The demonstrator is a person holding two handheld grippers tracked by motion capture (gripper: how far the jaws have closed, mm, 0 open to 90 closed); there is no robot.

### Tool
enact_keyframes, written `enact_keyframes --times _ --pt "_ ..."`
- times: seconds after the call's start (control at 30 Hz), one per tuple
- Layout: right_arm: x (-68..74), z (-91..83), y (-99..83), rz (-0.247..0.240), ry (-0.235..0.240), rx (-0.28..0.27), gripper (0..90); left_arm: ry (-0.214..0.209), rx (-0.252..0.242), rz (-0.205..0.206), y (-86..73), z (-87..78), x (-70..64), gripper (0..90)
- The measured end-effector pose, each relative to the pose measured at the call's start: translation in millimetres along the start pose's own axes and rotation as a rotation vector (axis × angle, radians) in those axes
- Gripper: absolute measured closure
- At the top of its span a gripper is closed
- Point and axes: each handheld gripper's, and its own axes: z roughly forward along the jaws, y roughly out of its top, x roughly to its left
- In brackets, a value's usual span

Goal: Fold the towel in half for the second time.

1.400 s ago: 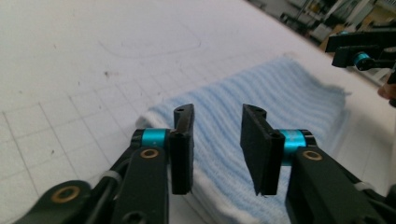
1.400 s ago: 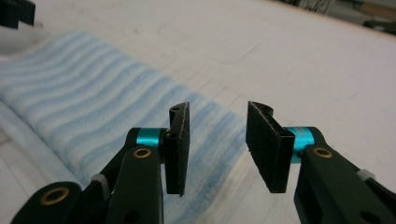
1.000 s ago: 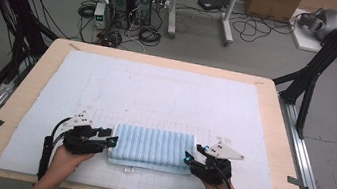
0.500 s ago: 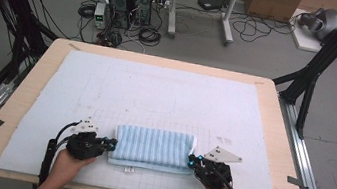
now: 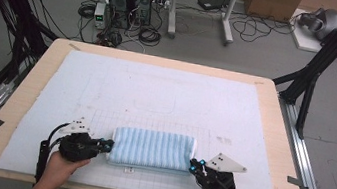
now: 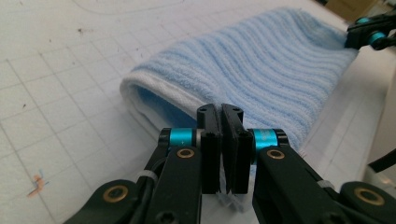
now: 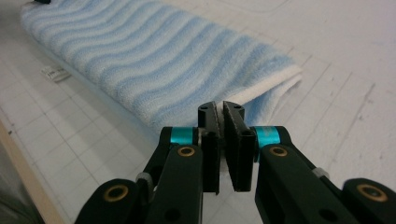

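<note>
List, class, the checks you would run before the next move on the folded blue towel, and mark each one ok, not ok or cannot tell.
1. The towel lies folded flat on the white mat: ok.
2. The left gripper is shut at the towel's near edge: ok; whether it pinches cloth: cannot tell.
3. The right gripper is shut at the other end: ok; whether it pinches cloth: cannot tell.
4. The grippers sit at opposite ends, level with each other in the high view: ok.
5. The mat beyond the towel is free for a further fold: ok.
6. The small label is tucked away: not ok, it pokes out at the near edge.
</note>
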Motion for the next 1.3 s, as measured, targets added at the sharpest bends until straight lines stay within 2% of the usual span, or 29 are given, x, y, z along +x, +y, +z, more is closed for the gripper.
enact_keyframes --times 0.13,0.23,0.27,0.33,0.37,0.47,0.6,0.63,0.73,0.87,0.93,1.03,1.07,1.13,1.2,1.3 --pt "0.7 6.9 -5.2 -0.007 -0.020 0.041 82.5 0.039 0.018 0.006 -0.9 4.2 -0.1 82.3" --pt "-0.6 8.5 -6.8 -0.008 -0.049 0.071 74.3 0.068 0.025 0.000 -1.8 3.9 1.6 76.3" --pt "-1.8 8.0 -6.9 0.005 -0.060 0.077 70.6 0.081 0.016 -0.001 -1.6 2.9 1.9 73.5" --pt "-4.2 6.2 -5.3 0.020 -0.092 0.070 62.4 0.091 -0.004 -0.006 -0.1 0.2 3.1 69.0" --pt "-5.3 5.2 -3.8 0.026 -0.104 0.059 61.1 0.098 -0.010 0.000 0.9 -0.9 3.9 67.6" --pt "-6.2 1.7 2.2 0.033 -0.105 -0.004 62.2 0.107 -0.042 -0.014 2.9 -1.5 6.1 67.0" --pt "-7.0 5.7 11.5 0.029 -0.054 -0.050 67.5 0.107 -0.070 -0.027 4.1 0.8 8.2 68.0" --pt "-6.4 8.3 13.0 0.023 -0.046 -0.047 69.5 0.105 -0.068 -0.024 4.0 1.7 8.7 68.8" --pt "-5.7 20.5 11.6 0.001 -0.042 0.014 72.2 0.115 -0.070 -0.024 3.8 2.9 10.2 69.1" --pt "-7.4 25.4 3.5 -0.001 -0.068 0.068 66.9 0.125 -0.074 -0.017 3.9 0.9 13.6 69.2" --pt "-10.4 18.3 1.5 0.015 -0.082 0.037 62.3 0.126 -0.082 -0.016 4.1 -1.2 15.1 69.2" --pt "-17.9 4.3 3.4 0.042 -0.107 -0.029 54.1 0.119 -0.129 -0.016 4.9 -6.4 18.1 68.1" --pt "-21.2 0.5 4.6 0.041 -0.122 -0.043 48.0 0.115 -0.152 -0.018 5.3 -8.5 19.2 66.2" --pt "-28.4 -6.0 6.6 0.056 -0.135 -0.062 41.9 0.112 -0.179 -0.021 6.2 -12.8 22.3 61.1" --pt "-37.3 -11.9 8.1 0.051 -0.147 -0.080 34.7 0.108 -0.201 -0.019 7.0 -17.7 26.2 58.6" --pt "-47.3 -18.2 8.8 0.061 -0.149 -0.110 25.1 0.106 -0.248 -0.025 9.4 -23.9 30.1 45.6"
